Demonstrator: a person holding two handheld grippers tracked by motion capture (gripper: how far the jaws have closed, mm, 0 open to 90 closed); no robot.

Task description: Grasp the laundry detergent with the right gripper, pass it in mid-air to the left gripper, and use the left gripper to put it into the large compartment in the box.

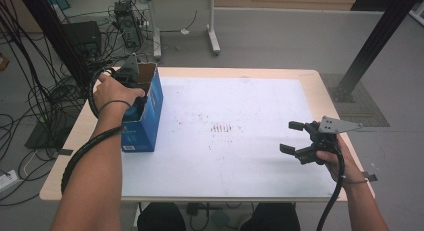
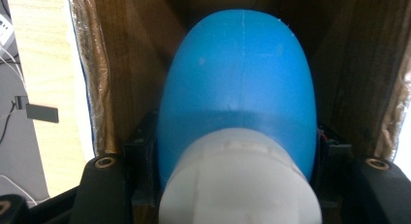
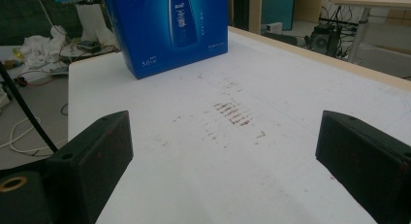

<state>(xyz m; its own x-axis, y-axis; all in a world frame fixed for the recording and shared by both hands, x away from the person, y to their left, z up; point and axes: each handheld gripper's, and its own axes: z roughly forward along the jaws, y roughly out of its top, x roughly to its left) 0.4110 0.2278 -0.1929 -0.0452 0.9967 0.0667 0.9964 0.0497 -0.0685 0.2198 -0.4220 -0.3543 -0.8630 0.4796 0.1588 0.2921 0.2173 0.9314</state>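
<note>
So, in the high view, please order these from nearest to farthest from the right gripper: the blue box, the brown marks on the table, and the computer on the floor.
1. Brown marks: mid-table, just left of the right gripper.
2. Blue box: at the table's left edge, with the left gripper inside it.
3. Computer: on the floor beyond the table, top left.
</note>
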